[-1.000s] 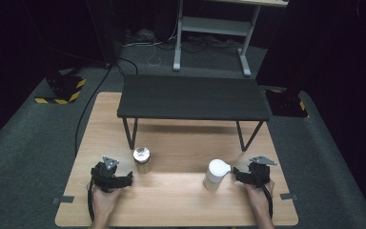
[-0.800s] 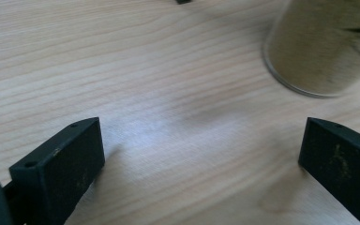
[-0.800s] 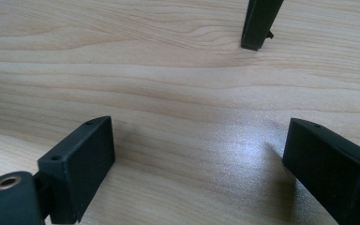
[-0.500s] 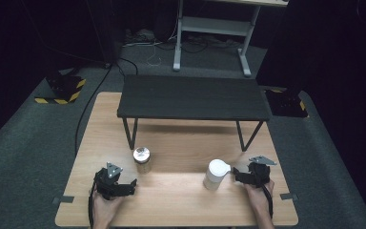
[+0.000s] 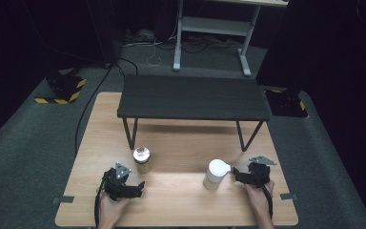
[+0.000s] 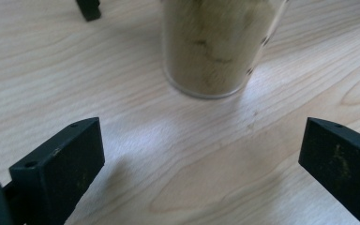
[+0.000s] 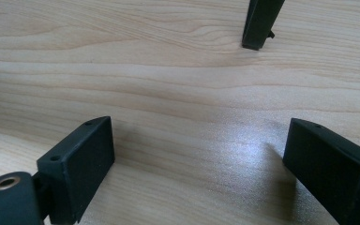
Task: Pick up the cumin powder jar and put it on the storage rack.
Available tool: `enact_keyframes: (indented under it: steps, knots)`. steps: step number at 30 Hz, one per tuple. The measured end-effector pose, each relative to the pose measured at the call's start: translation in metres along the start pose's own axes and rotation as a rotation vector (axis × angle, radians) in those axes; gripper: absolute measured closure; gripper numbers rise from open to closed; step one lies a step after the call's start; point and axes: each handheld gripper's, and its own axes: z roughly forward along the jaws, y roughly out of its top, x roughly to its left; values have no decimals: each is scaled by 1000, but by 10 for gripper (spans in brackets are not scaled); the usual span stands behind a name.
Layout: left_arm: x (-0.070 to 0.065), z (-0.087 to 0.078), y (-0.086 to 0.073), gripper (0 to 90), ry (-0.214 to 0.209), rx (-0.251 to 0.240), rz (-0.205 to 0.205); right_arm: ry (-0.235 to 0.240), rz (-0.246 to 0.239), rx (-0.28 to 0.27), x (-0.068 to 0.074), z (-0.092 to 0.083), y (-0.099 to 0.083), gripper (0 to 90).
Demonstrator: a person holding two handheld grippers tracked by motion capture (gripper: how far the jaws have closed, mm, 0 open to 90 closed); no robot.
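Observation:
A glass jar (image 5: 142, 160) with a shiny lid and tan contents stands on the wooden table (image 5: 181, 210). My left gripper (image 5: 136, 188) lies just in front of it and to its left, open. In the left gripper view the jar (image 6: 218, 47) stands a short way beyond the wide-apart jaws of that gripper (image 6: 201, 140), with nothing between them. A white lidded cup (image 5: 216, 173) stands right of centre. My right gripper (image 5: 238, 175) rests close to the cup's right side. In the right gripper view this gripper (image 7: 199, 145) is open over bare wood.
A low black shelf (image 5: 193, 98) on thin black legs spans the far half of the table; one leg (image 7: 261, 23) stands ahead of the right gripper, another (image 6: 89, 9) beyond the left one. Dark floor, cables and a grey stand lie behind the table.
My left gripper has slid a little to the right and toward the front edge. The right gripper, jar and cup have stayed put.

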Motion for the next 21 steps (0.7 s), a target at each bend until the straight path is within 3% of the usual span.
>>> enact_keyframes:
  steps: [14, 17, 21]
  knots:
    - [-8, 13, 30, 12, -5, -4, 32, 1, 0, -1, 0, 0, 0, 89]
    - [-8, 16, 35, 28, -11, -6, 21, 1, 0, -1, 0, 0, 0, 90]
    - [-12, 20, 45, 36, 15, -3, 20, 7, -1, -1, 0, -1, -1, 95]
